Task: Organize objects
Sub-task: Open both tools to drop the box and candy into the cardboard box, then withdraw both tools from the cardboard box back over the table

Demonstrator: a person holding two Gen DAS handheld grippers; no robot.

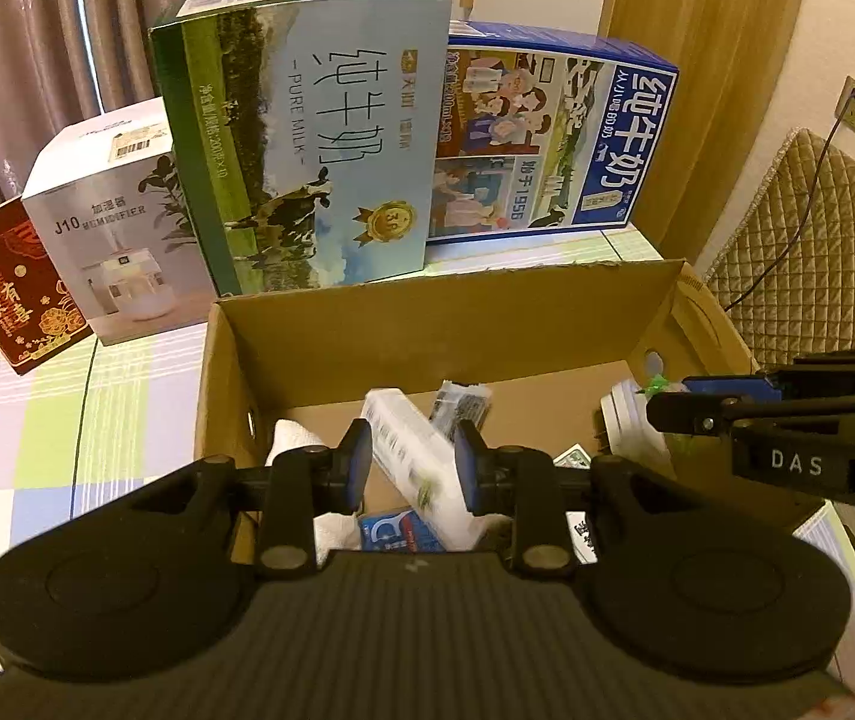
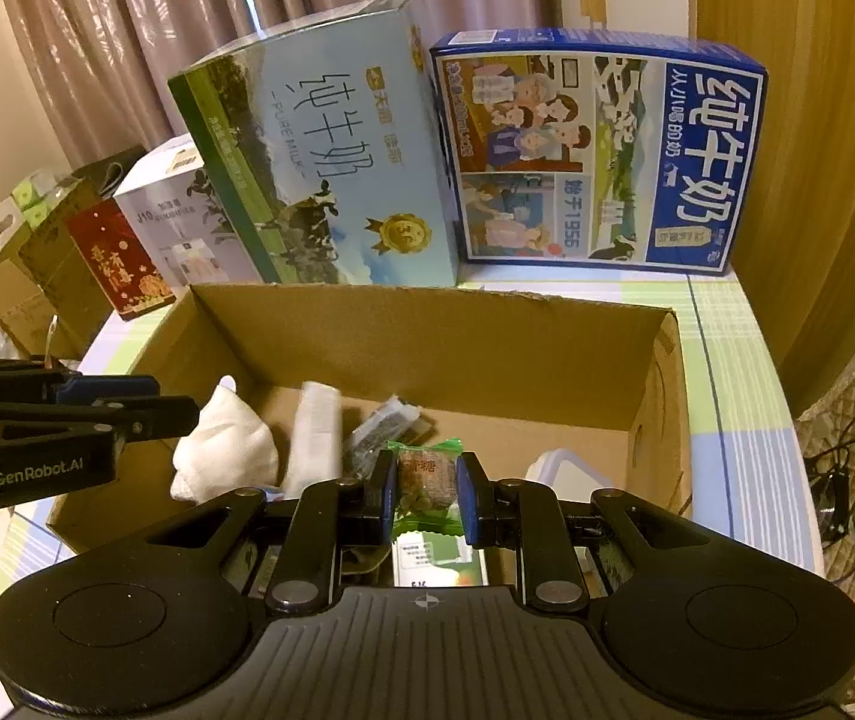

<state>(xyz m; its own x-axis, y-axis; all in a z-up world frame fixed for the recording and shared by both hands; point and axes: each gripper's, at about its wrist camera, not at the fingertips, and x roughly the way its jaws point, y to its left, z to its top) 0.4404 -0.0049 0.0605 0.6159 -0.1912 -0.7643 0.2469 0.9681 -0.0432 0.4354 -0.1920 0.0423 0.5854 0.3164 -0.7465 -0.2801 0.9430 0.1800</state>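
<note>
While my right gripper [image 2: 426, 489] squeezes the soft, light candy [image 2: 424, 477] by its middle over the cardboard box [image 2: 655, 396], my left gripper [image 1: 412, 468] hangs open, holding nothing.

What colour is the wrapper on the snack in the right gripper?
Green ends with a clear middle on the snack; best seen in the right wrist view.

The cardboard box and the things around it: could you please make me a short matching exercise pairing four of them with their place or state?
Things:
1. green-wrapped snack
2. white cloth
3. blue milk carton
4. left gripper

States:
A. standing behind the cardboard box
B. open, holding nothing
C. clamped in the right gripper
D. lying inside the box

Pairs: 1-C, 2-D, 3-A, 4-B
</note>
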